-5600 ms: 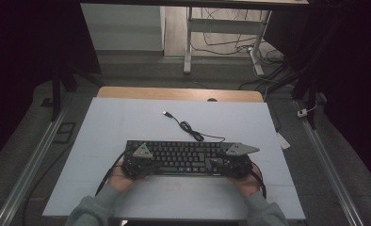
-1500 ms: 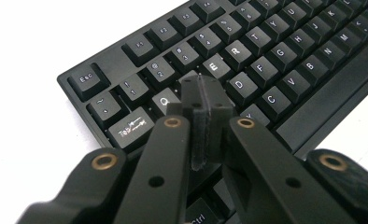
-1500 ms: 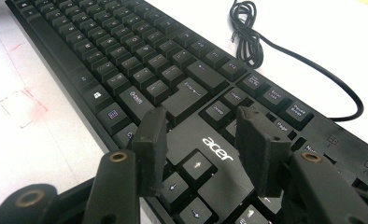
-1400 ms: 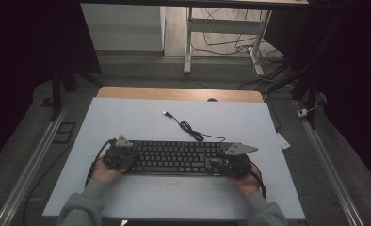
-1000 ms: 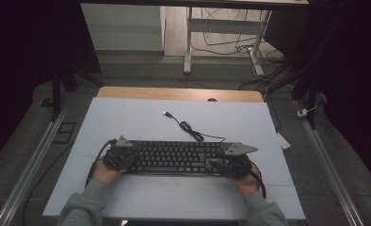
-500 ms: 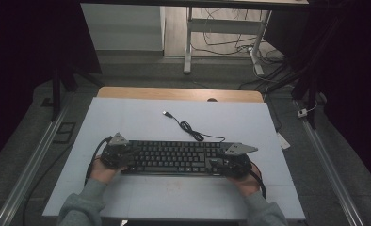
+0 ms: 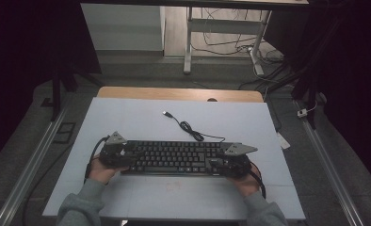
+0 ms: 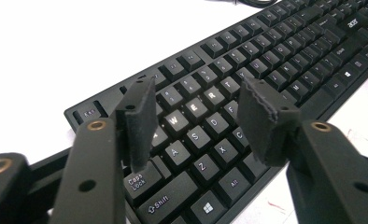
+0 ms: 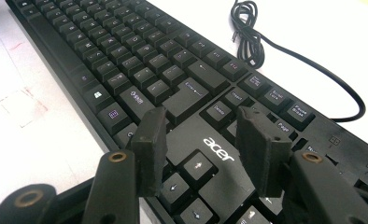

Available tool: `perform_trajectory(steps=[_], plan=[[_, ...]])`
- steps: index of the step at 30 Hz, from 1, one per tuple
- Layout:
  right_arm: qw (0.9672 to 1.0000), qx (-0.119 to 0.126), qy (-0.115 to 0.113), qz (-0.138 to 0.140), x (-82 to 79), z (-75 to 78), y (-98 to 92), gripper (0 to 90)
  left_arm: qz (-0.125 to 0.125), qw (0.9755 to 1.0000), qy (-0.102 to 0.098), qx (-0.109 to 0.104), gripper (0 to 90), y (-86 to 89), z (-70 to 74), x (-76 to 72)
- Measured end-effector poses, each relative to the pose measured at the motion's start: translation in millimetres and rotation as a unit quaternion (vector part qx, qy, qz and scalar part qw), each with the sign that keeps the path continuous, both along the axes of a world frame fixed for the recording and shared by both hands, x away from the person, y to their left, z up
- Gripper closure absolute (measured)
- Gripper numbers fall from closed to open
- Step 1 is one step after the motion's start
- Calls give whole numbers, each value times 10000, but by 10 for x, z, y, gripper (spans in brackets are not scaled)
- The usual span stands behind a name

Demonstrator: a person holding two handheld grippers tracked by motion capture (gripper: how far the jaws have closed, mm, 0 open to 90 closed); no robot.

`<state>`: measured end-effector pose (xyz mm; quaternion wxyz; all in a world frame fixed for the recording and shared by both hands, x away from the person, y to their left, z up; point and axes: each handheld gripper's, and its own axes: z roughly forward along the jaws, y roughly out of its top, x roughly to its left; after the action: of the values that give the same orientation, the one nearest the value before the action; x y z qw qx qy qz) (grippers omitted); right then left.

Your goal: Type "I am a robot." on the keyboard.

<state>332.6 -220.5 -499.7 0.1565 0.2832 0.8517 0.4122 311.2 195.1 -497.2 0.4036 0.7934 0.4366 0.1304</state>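
In the high view the black keyboard [image 7: 176,157] lies flat near the front edge of the pale worktop [image 7: 127,117], about midway between its left and right edges, and its thin cable [image 7: 193,132] runs from the back of it toward the far edge, ending in a free plug. The left gripper [image 7: 120,151] sits at the keyboard's left end and the right gripper [image 7: 221,165] at its right end. It looks like a long, stiff and rather light plastic body, so I judge that it is best taken at both short ends together; the keys are loose caps and the smooth case may slip, and the cable can drag behind. In the left gripper view the left gripper [image 8: 196,119] has just been opening its jaws, which now stand wide over the keyboard [image 8: 313,51], above the W, E, R letter keys; the pads press on nothing. In the right gripper view the right gripper [image 9: 203,151] also stands wide and empty above the keyboard [image 9: 126,51], over the white brand mark beside the arrow keys, and the cable [image 9: 285,51] is coiled on the white surface behind.
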Motion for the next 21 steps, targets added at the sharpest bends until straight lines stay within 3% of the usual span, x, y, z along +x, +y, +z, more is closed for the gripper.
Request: perform_trajectory(steps=[21], plan=[[10000, -8, 10, -9, 3, -2, -2, 533, -50, 10000, -34, 2, 409, -58, 28, -19]])
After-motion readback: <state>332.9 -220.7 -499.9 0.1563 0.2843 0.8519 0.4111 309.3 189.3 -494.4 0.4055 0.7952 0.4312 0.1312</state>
